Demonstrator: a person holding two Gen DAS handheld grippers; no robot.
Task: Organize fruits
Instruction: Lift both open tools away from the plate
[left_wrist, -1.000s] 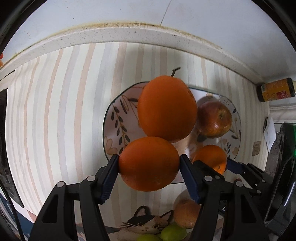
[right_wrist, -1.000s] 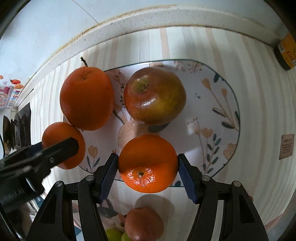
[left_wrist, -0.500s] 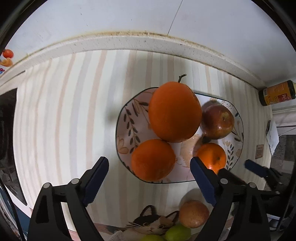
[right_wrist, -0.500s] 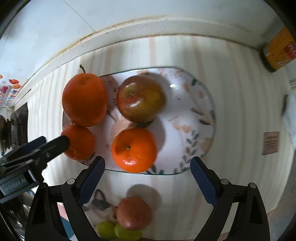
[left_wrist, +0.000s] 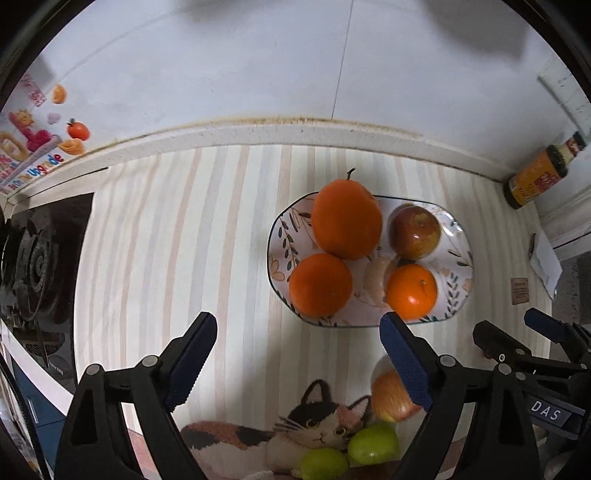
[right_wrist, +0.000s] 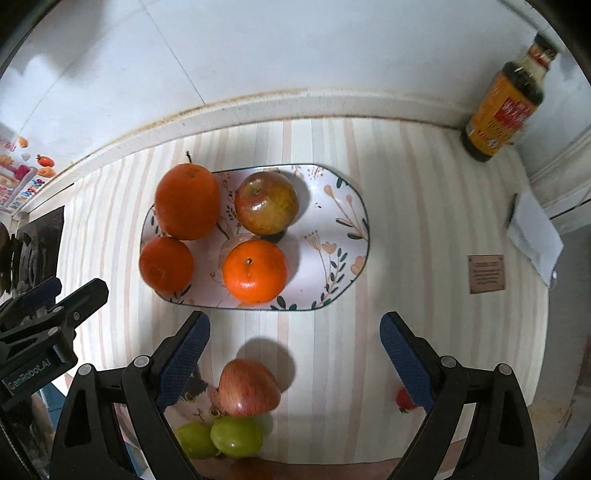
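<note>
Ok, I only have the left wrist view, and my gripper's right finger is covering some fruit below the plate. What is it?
Observer: A whole red apple, off the plate and touching two green fruits.
Operator: Is the right gripper carrying anything?
Observer: No. The right gripper is wide open and empty, short of the plate.
Operator: Anything else loose on that side?
Observer: A small red item lies on the counter by its right finger, partly hidden.
</note>
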